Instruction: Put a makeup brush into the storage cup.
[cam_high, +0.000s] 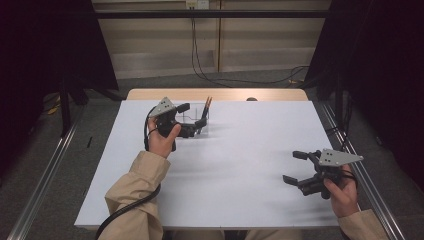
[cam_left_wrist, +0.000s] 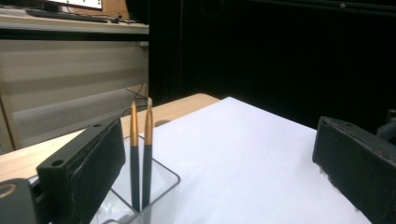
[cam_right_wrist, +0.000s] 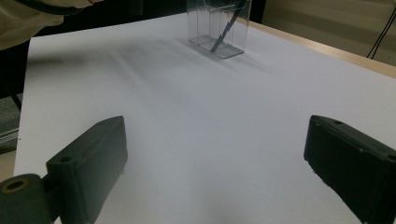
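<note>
Two pens (cam_left_wrist: 141, 154) upright in clear holder (cam_high: 198, 120) at far left of tabletop (cam_high: 240, 165), long axes near vertical, gold tips up. Left gripper (cam_high: 194, 120) just beside holder, jaws wide apart and empty, pens off to the left-hand jaw's side rather than between the jaws. Right gripper (cam_high: 295, 167) well apart at near right, equally wide, holding nothing. Left hand (cam_high: 161, 140) clearly nearer.

Clear pen holder (cam_left_wrist: 154, 196) — its near part cut off by the bottom edge of the left gripper view, partly hidden behind a jaw. In the right gripper view its top (cam_right_wrist: 219, 28) is cropped — contents blurred.
</note>
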